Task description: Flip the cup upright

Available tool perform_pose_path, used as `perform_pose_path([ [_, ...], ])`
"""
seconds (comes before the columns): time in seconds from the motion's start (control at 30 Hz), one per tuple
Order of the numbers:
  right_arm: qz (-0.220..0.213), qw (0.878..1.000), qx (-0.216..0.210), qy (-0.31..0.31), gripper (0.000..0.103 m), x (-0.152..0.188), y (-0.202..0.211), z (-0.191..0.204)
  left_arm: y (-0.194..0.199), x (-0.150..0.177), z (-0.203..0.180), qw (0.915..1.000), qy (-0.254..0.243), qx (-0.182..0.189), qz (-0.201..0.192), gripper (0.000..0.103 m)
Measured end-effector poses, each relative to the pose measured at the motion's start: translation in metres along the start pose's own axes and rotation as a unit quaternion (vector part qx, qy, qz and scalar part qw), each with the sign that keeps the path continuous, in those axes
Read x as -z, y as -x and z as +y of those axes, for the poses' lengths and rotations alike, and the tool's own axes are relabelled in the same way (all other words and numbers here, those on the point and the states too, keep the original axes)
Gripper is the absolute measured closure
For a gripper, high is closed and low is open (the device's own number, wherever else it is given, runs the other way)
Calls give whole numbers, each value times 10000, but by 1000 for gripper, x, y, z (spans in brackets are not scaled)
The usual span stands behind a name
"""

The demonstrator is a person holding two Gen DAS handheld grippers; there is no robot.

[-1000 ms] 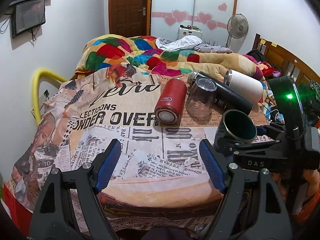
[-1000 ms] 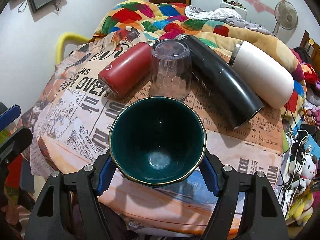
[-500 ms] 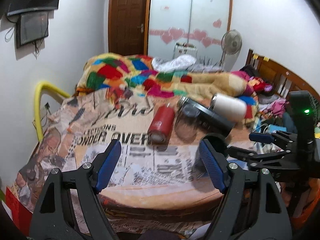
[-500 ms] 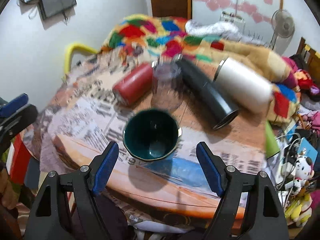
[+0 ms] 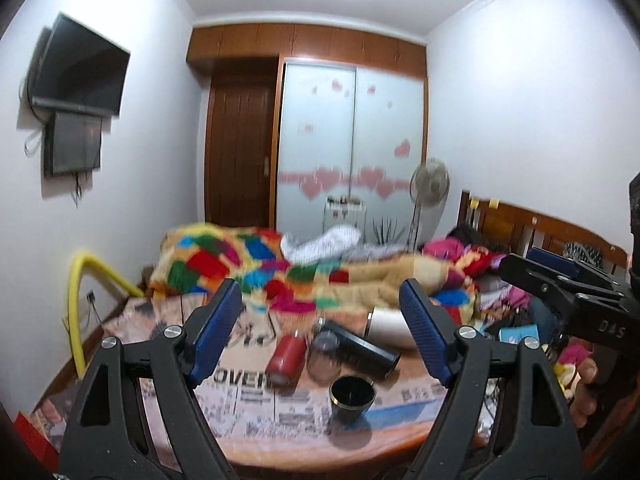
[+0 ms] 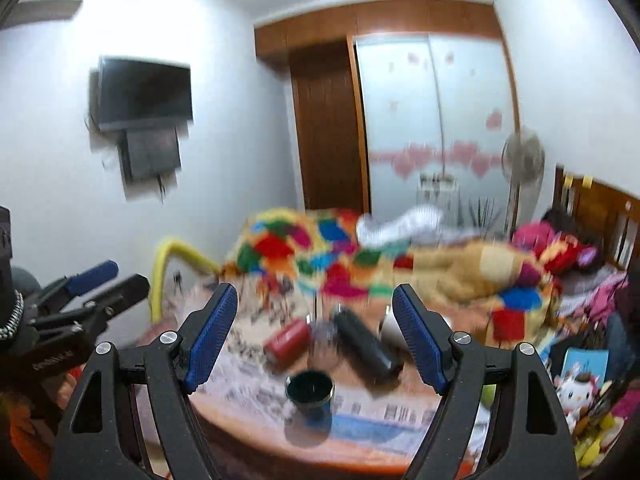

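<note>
A dark green cup with a gold rim (image 5: pixel 352 398) stands upright, mouth up, on the newspaper-print table (image 5: pixel 248 420); it also shows in the right wrist view (image 6: pixel 309 392). My left gripper (image 5: pixel 320 332) is open and empty, raised well back from the cup. My right gripper (image 6: pixel 314 332) is open and empty, also held high and back from the cup. The right gripper shows at the right edge of the left wrist view (image 5: pixel 560 284).
Behind the cup lie a red flask (image 5: pixel 286 358), an upside-down clear glass (image 5: pixel 323 356), a black flask (image 5: pixel 360 348) and a white flask (image 5: pixel 390 326). A colourful blanket (image 5: pixel 240 264) covers the bed beyond. A yellow rail (image 5: pixel 86 292) stands at the left.
My right gripper let go of the green cup, which now stands upright on the table. Both grippers pulled up and back, away from the table.
</note>
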State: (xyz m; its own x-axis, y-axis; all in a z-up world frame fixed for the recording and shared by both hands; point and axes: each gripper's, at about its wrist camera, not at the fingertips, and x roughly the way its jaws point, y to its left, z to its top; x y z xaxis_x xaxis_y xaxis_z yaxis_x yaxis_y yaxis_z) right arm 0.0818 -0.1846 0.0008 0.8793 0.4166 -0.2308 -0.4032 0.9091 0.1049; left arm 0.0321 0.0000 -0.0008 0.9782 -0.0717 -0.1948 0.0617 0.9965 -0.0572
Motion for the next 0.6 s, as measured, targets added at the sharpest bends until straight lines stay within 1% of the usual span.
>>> perform_pose_path([
  [0.1,-337,9994,-13,34,24,-3,16,10,18,-4,-6,9997,-5,11,-258,18],
  [0.2,-536,9985,59,112,24,-1,26,18,32,-5,-10,9990,2,-9,-443,14],
  [0.27,-591,9981,112,141,21,2,27,20,40,-2,-13,9987,8,-68,-511,10],
  [0.37,-612,9980,131,107,13,7,30,21,44,3,-14,9985,23,-199,-511,5],
  [0.5,-605,9975,324,146,0,12,35,20,45,9,-13,9986,80,-272,-449,3],
  [0.6,-561,9976,363,160,0,14,36,19,45,12,-14,9984,42,-350,-434,3],
])
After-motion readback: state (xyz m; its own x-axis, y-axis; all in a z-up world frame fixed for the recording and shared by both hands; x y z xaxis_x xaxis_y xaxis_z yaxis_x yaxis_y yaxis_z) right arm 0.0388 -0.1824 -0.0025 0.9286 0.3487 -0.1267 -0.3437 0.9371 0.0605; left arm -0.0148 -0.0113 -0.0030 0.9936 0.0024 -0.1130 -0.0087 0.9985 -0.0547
